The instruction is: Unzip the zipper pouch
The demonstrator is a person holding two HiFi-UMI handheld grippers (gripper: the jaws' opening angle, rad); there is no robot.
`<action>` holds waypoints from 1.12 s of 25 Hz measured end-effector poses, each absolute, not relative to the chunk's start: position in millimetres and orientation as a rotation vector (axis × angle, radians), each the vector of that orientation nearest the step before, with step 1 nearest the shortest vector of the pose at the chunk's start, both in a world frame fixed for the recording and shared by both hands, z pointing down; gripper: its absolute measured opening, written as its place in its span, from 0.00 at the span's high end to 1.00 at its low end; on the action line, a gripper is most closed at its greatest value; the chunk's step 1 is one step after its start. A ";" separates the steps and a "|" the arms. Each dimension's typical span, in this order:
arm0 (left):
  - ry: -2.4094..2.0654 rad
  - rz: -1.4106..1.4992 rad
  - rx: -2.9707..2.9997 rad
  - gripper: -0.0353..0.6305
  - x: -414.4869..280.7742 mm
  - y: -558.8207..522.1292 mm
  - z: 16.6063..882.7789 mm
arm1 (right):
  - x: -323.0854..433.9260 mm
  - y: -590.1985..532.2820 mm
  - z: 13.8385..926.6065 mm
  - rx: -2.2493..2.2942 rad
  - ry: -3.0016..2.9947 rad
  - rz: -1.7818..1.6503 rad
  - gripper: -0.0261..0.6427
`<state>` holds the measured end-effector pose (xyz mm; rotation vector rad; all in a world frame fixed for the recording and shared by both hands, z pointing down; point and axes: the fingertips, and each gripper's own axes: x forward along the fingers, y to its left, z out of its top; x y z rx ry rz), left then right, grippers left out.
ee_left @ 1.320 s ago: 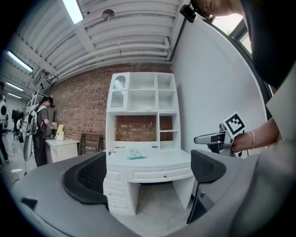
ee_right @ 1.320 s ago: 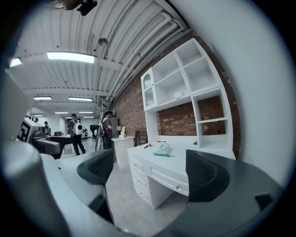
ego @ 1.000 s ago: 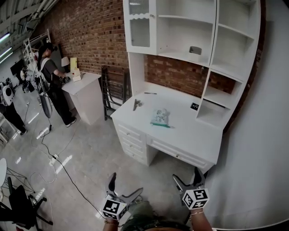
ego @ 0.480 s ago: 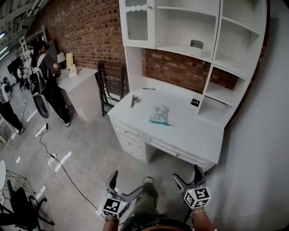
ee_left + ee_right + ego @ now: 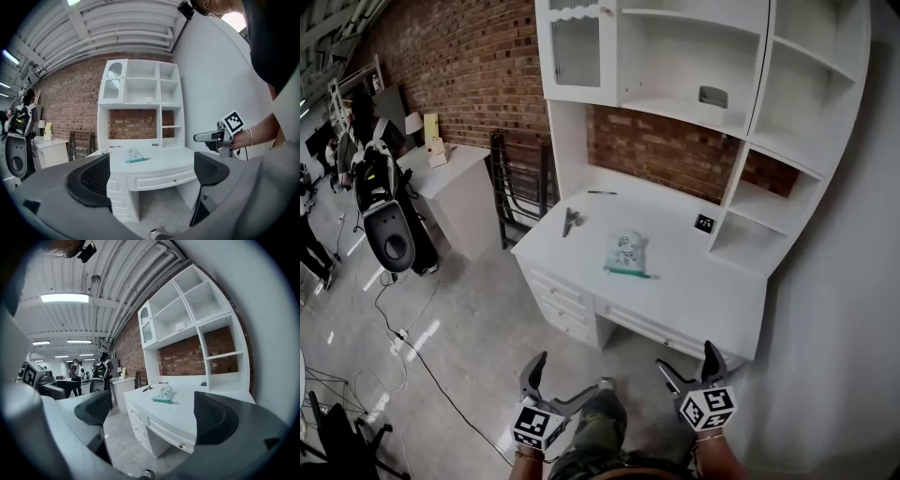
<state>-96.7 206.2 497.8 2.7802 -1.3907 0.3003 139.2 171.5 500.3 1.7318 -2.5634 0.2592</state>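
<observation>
Walk to the pouch (image 5: 626, 253) at 12 o'clock; left gripper (image 5: 561, 384) jaws wide apart, right gripper (image 5: 686, 361) jaws opening, both empty.

We're seeing a whitish, see-through zipper pouch (image 5: 627, 251) with teal along one edge, on an all-white surface (image 5: 694, 281). Red-brown brick wall (image 5: 478, 66) behind that surface, grey floor (image 5: 478, 328) below it.

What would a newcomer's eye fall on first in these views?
The white wooden desk with open hutch shelves against the red brick wall dominates the middle of the head view. On its top lies the small pale zipper pouch with a teal edge. At the bottom edge the left tool stands open and empty, while the right tool, also empty, is opening its jaws.
</observation>
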 end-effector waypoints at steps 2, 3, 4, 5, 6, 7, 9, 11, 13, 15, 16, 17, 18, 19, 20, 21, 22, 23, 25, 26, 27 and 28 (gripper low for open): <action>-1.365 0.317 2.773 0.11 -93.9 189.0 503.5 | 140.2 156.1 502.2 1.741 -2.545 0.249 0.16; -1.351 0.328 2.767 0.11 -92.0 180.4 507.5 | 141.7 148.0 504.0 1.747 -2.535 0.255 0.16; -1.340 0.338 2.761 0.11 -90.5 171.4 510.6 | 142.9 138.9 505.7 1.748 -2.528 0.265 0.16; -1.332 0.346 2.759 0.11 -89.8 162.0 512.0 | 143.0 129.6 507.1 1.746 -2.523 0.274 0.16; -1.329 0.351 2.757 0.11 -90.0 152.8 512.3 | 142.2 120.7 508.2 1.741 -2.518 0.280 0.16; -1.326 0.356 2.755 0.11 -90.5 143.5 512.5 | 141.1 112.3 509.5 1.732 -2.513 0.287 0.16; -1.323 0.374 2.737 0.11 -92.2 123.0 516.2 | 140.0 94.7 513.5 1.712 -2.509 0.320 0.16; -1.322 0.421 2.698 0.12 -95.6 100.6 525.5 | 140.8 75.4 516.5 1.713 -2.506 0.363 0.17; -1.320 0.454 2.677 0.12 -99.6 79.4 531.2 | 141.7 57.4 515.9 1.726 -2.494 0.367 0.17; -1.319 0.477 2.680 0.12 -101.6 58.2 532.3 | 143.0 39.6 514.3 1.731 -2.482 0.353 0.17; -1.319 0.500 2.686 0.12 -101.9 47.4 533.0 | 144.3 30.5 514.2 1.732 -2.477 0.351 0.17; -1.320 0.530 2.693 0.12 -101.9 36.5 534.0 | 146.1 21.3 514.3 1.737 -2.471 0.353 0.17; -1.319 0.559 2.701 0.12 -102.0 25.5 534.4 | 148.1 12.1 513.9 1.746 -2.464 0.357 0.17; -1.319 0.585 2.710 0.12 -102.1 14.5 533.8 | 149.9 3.3 512.8 1.757 -2.457 0.361 0.17; -1.319 0.606 2.720 0.12 -102.2 3.8 532.2 | 151.2 -5.0 511.3 1.768 -2.451 0.364 0.17; -1.317 0.620 2.731 0.12 -101.8 -6.8 530.0 | 152.4 -13.3 509.9 1.778 -2.446 0.367 0.17; -1.315 0.628 2.742 0.13 -100.9 -17.2 527.7 | 153.4 -21.7 509.1 1.786 -2.439 0.370 0.17; -1.310 0.629 2.753 0.13 -99.4 -27.3 525.9 | 154.4 -30.2 509.2 1.791 -2.433 0.372 0.17; -1.295 0.624 2.766 0.13 -97.3 -45.3 525.3 | 154.5 -46.0 511.7 1.795 -2.423 0.379 0.17; -1.288 0.625 2.768 0.13 -97.5 -53.4 526.0 | 153.2 -53.1 512.8 1.795 -2.422 0.382 0.17; -1.282 0.627 2.768 0.13 -98.4 -61.4 526.8 | 151.7 -60.4 513.0 1.793 -2.422 0.382 0.17; -1.277 0.631 2.769 0.13 -99.1 -69.4 527.4 | 150.6 -68.2 512.6 1.793 -2.422 0.380 0.17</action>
